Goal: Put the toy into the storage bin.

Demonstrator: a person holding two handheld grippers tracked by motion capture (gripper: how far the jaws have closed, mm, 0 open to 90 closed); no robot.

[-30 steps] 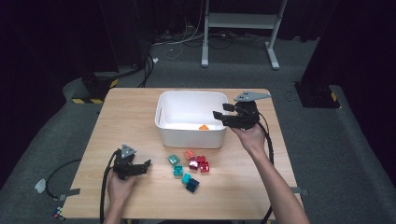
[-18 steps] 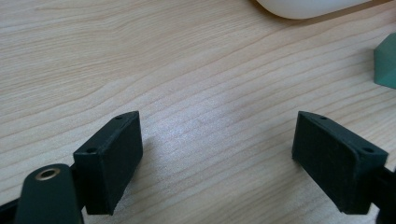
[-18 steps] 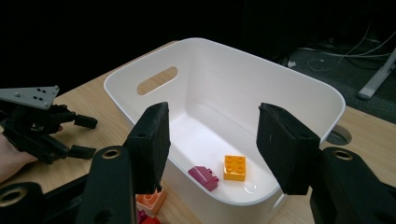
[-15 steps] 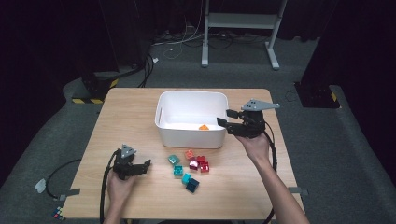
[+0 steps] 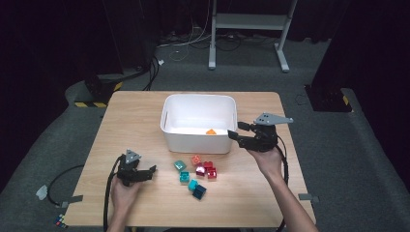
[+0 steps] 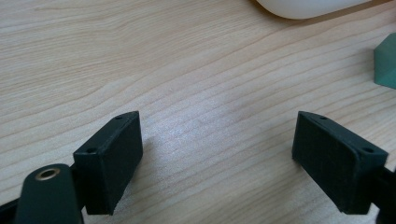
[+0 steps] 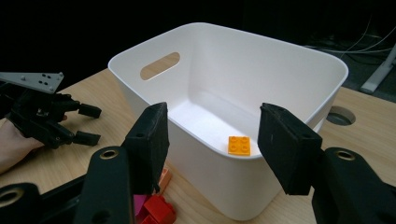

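Note:
A white bin (image 5: 167,121) stands mid-table with one orange brick (image 5: 211,131) inside, lying flat on the bin's floor (image 7: 239,145). Several bricks lie in front of it: teal (image 5: 180,165), salmon (image 5: 196,159), magenta (image 5: 199,170), red (image 5: 210,170) and dark teal (image 5: 198,191). My right gripper (image 5: 236,131) hovers at the bin's right front corner, pointing left over the rim. Its jaws (image 7: 212,135) have just been opening and nothing is between them. My left gripper (image 5: 151,172) rests low on the table left of the bricks, open and empty (image 6: 215,140).
Bare wood lies ahead of the left gripper, with a green brick's edge (image 6: 385,65) at the right and the bin's base (image 6: 308,5) above. The right gripper view catches the left gripper (image 7: 95,124) beyond the bin. A round cable hole (image 7: 341,115) lies behind the bin.
The right gripper has drifted from over the bin's right rim outward and down toward the bin's near right corner. The left gripper and the bricks have stayed put.

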